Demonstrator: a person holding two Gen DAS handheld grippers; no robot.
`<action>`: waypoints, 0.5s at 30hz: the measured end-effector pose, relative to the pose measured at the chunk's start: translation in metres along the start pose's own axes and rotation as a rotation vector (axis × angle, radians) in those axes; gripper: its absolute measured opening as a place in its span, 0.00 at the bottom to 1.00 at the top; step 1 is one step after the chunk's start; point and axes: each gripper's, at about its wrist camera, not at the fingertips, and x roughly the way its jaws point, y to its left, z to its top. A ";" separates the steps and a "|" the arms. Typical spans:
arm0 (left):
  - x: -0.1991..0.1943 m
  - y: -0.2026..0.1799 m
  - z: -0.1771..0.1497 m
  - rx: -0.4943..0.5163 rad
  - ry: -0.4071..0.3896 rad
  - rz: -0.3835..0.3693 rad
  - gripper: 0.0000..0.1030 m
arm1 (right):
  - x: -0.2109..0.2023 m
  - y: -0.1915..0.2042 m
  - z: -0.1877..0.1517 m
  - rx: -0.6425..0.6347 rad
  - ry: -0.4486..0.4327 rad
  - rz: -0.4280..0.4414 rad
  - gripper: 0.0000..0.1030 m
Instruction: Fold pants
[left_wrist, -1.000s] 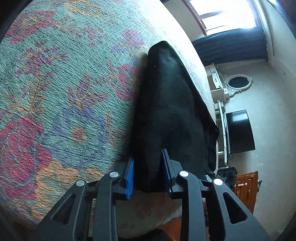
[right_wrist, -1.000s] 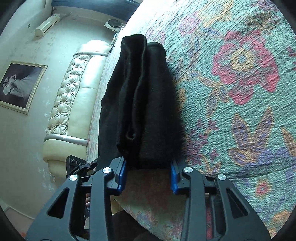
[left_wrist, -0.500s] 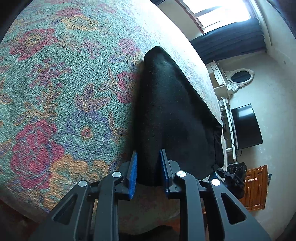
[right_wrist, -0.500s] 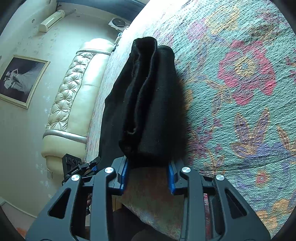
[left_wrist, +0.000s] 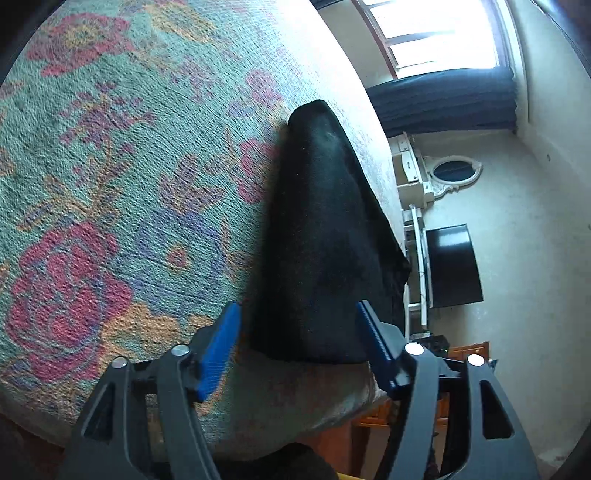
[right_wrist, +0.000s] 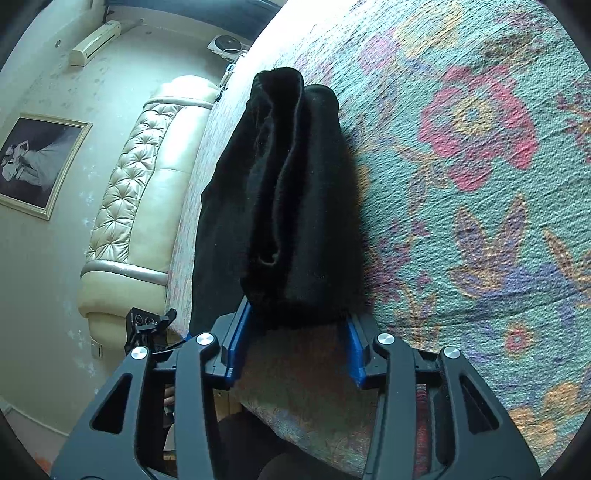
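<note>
The black pants (left_wrist: 325, 236) lie folded into a narrow stack on the floral bedspread (left_wrist: 110, 184), near the bed's front edge. My left gripper (left_wrist: 299, 328) is open, its blue pads either side of the stack's near end. In the right wrist view the pants (right_wrist: 291, 199) show several stacked layers. My right gripper (right_wrist: 295, 328) is open, its pads flanking the other near end without squeezing it.
The bed's front edge (left_wrist: 295, 413) runs just under both grippers. A padded cream headboard (right_wrist: 136, 199) stands left of the pants. A dark TV (left_wrist: 454, 266) and a white shelf (left_wrist: 413, 184) stand by the wall beyond the bed.
My left gripper was pinched on the pants' edge half a second ago and has now opened wide. My right gripper has opened a little wider. The pants stay on the bed.
</note>
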 end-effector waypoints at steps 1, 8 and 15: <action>0.002 0.002 0.002 -0.006 0.004 -0.023 0.64 | 0.001 -0.001 -0.001 0.002 0.002 0.001 0.44; 0.038 -0.013 0.007 0.099 0.059 0.011 0.53 | 0.008 -0.010 -0.002 0.031 -0.006 0.036 0.50; 0.038 -0.024 0.002 0.152 0.043 0.145 0.33 | 0.008 0.001 -0.005 -0.004 -0.011 0.015 0.32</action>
